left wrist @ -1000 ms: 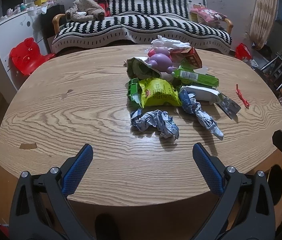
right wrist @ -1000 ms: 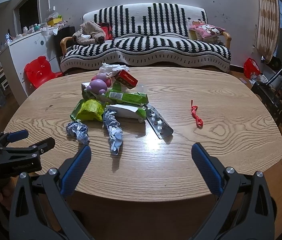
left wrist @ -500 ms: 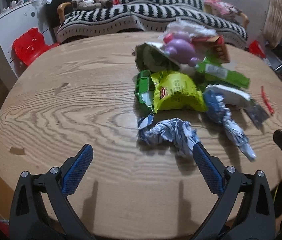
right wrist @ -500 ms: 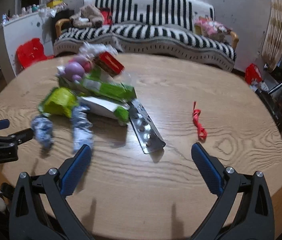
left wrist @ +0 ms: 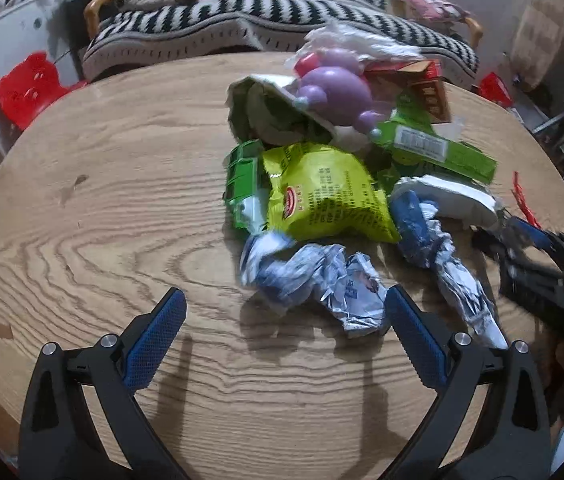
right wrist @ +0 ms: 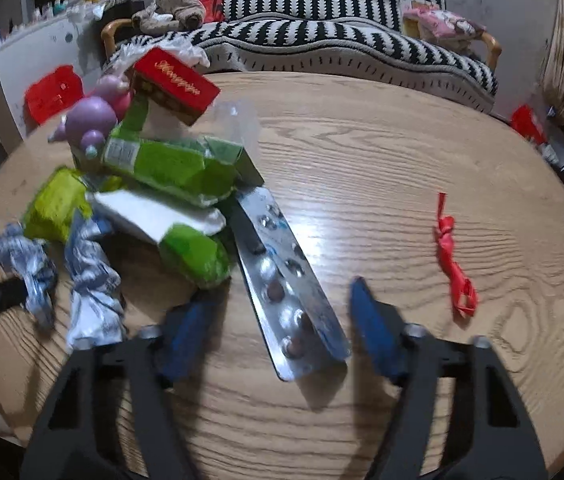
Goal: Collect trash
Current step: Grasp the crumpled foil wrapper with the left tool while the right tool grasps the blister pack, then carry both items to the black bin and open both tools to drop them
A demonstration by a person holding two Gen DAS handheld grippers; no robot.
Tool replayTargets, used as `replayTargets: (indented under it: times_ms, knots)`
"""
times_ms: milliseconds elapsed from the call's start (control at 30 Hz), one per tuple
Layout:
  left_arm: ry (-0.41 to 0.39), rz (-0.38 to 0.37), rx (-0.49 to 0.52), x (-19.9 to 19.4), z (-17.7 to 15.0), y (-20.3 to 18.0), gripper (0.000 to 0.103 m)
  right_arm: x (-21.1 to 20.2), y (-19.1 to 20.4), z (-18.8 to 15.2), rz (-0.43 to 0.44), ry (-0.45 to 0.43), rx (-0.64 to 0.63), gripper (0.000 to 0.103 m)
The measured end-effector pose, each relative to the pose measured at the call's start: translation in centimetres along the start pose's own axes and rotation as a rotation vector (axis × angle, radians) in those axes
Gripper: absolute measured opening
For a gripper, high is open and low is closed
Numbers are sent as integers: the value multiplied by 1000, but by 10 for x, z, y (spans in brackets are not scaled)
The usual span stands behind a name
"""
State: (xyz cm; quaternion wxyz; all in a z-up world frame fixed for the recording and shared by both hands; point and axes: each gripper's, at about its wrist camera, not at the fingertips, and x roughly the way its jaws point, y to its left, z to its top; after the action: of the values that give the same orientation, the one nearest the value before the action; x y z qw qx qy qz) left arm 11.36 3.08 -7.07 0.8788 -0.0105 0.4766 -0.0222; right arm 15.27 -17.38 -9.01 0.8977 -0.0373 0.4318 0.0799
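Trash heap sits on the oval wooden worktop (left wrist: 102, 208), all positions taken from the yellow-green snack bag (left wrist: 323, 196) at its near edge.

Containers: behind the bag, a torn white-and-green pouch (left wrist: 266, 112) gapes open; contents too dark to tell. A purple toy (left wrist: 335, 90) rests on its rim. Beyond the toy, a red carton (right wrist: 176, 84), tilted, and white crumpled tissue (left wrist: 355, 40). Right of the bag, a long green carton (right wrist: 178, 164), flattened, flaps open.

Loose items: crumpled blue-and-silver wrapper (left wrist: 321, 280) just in front of the bag; a second twisted wrapper (left wrist: 447, 264) to its right. A foil blister pack (right wrist: 287, 284) lies at the heap's right side, some pockets with pills in them. A red twisted strip (right wrist: 451, 256) lies well apart, farther right.

Fingers: left gripper (left wrist: 283, 340) spread wide, holding nothing; its right finger (left wrist: 415, 344) is just beside the crumpled wrapper, contact uncertain. Right gripper (right wrist: 278, 320) also apart, straddling the blister pack's near end, blurred; contact cannot be told.
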Motion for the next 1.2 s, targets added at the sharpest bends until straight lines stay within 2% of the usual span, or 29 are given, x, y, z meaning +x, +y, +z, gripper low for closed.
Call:
replayTargets:
  times_ms: [67, 100, 300, 400, 567, 600, 633, 667, 700, 733, 767, 800, 867, 1067, 1200]
  knots:
    - [-10, 22, 30, 1, -3, -2, 97, -2, -2, 2, 13, 9, 6, 35]
    - [-6, 13, 34, 2, -3, -3, 97, -3, -3, 3, 16, 15, 17, 33]
    - [0, 2, 18, 7, 1, -9, 97, -16, -10, -6, 37, 51, 61, 31]
    - [12, -9, 36, 9, -1, -16, 97, -33, -17, -14, 30, 60, 86, 31]
    - [44, 16, 46, 26, -4, -22, 96, -70, -31, -35, 23, 49, 116, 31]
    - [33, 30, 40, 27, -2, -22, 91, -77, -34, -39, 21, 47, 120, 31]
    - [16, 39, 33, 26, -1, -22, 78, -86, -36, -45, 20, 43, 124, 31]
    - [6, 39, 26, 25, 0, -22, 71, -94, -39, -49, 19, 37, 125, 31]
    - [1, 27, 13, 24, 2, -21, 56, -101, -39, -52, 15, 31, 126, 31]
    - [2, 3, -5, 21, 3, -20, 33, -112, -42, -58, 12, 21, 131, 31]
    - [10, -17, -17, 19, 4, -19, 24, -122, -46, -62, 14, 13, 137, 31]
    - [16, -32, -29, 17, 4, -18, 21, -131, -50, -66, 13, 5, 144, 31]
    - [-11, -8, -34, 3, 3, -18, 21, -149, -58, -75, 10, -9, 156, 31]
    - [-90, 20, 55, -39, -9, -41, 20, -194, -100, -103, -26, -50, 219, 31]
    - [-132, -24, 100, -63, -17, -71, 20, -225, -141, -128, -82, -80, 286, 31]
